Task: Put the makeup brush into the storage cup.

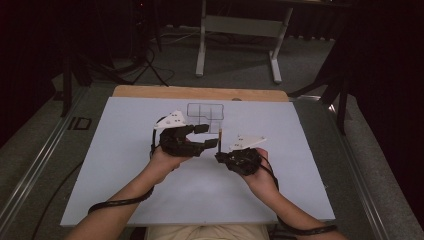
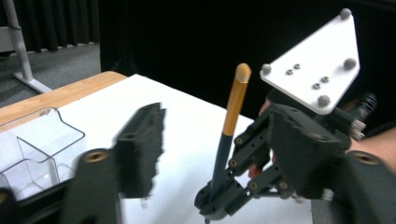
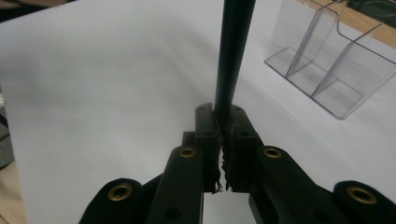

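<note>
My right gripper (image 1: 219,156) is shut on the dark lower shaft of a slim pen (image 1: 220,138) and holds it upright over the white board (image 1: 125,165). The pen (image 2: 233,105) has an orange-gold upper half with a rounded end. In the right gripper view the jaws (image 3: 223,135) pinch the black shaft (image 3: 231,60). My left gripper (image 1: 207,136) stands open just left of the pen, one jaw beyond it and one nearer, not touching it. One of its fingers (image 2: 140,149) is blurred. A clear compartment organizer (image 1: 206,112) sits behind both grippers.
The organizer (image 3: 327,60) has several empty-looking sections. A wooden table edge (image 1: 200,92) runs behind the board. Cables (image 1: 120,202) trail from both grippers toward the near edge. A white table frame (image 1: 240,30) stands on the floor beyond.
</note>
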